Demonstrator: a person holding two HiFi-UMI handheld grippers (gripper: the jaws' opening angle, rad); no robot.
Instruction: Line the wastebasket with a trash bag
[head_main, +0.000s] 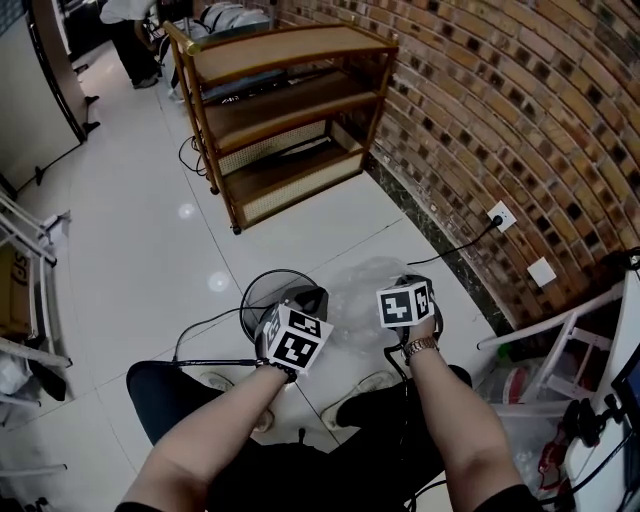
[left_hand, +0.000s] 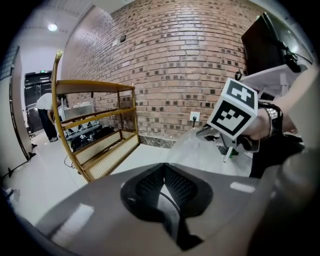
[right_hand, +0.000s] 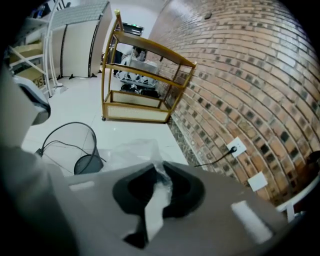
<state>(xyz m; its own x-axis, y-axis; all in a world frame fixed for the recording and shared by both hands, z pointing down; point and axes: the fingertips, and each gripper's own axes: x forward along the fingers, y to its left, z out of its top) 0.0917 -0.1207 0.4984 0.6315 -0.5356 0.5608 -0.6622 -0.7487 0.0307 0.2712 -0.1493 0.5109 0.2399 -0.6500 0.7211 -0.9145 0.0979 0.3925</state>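
Observation:
A clear trash bag (head_main: 355, 305) hangs stretched between my two grippers above the floor. My left gripper (head_main: 308, 300) is shut, and the bag's thin edge (left_hand: 200, 150) runs into its closed jaws (left_hand: 164, 185). A crumpled strip of the bag (right_hand: 157, 200) is pinched in my right gripper (right_hand: 159, 187), which is shut on it; it also shows in the head view (head_main: 400, 285). The black mesh wastebasket (head_main: 265, 295) stands upright on the white floor, just below and left of the bag. In the right gripper view the wastebasket (right_hand: 80, 147) looks empty.
A wooden shelf unit (head_main: 285, 110) stands against the brick wall (head_main: 520, 120). A wall socket (head_main: 501, 216) has a cable plugged in. Another cable (head_main: 200, 325) runs along the floor by the wastebasket. A white frame (head_main: 560, 330) is at the right. A person (head_main: 135, 40) stands far back.

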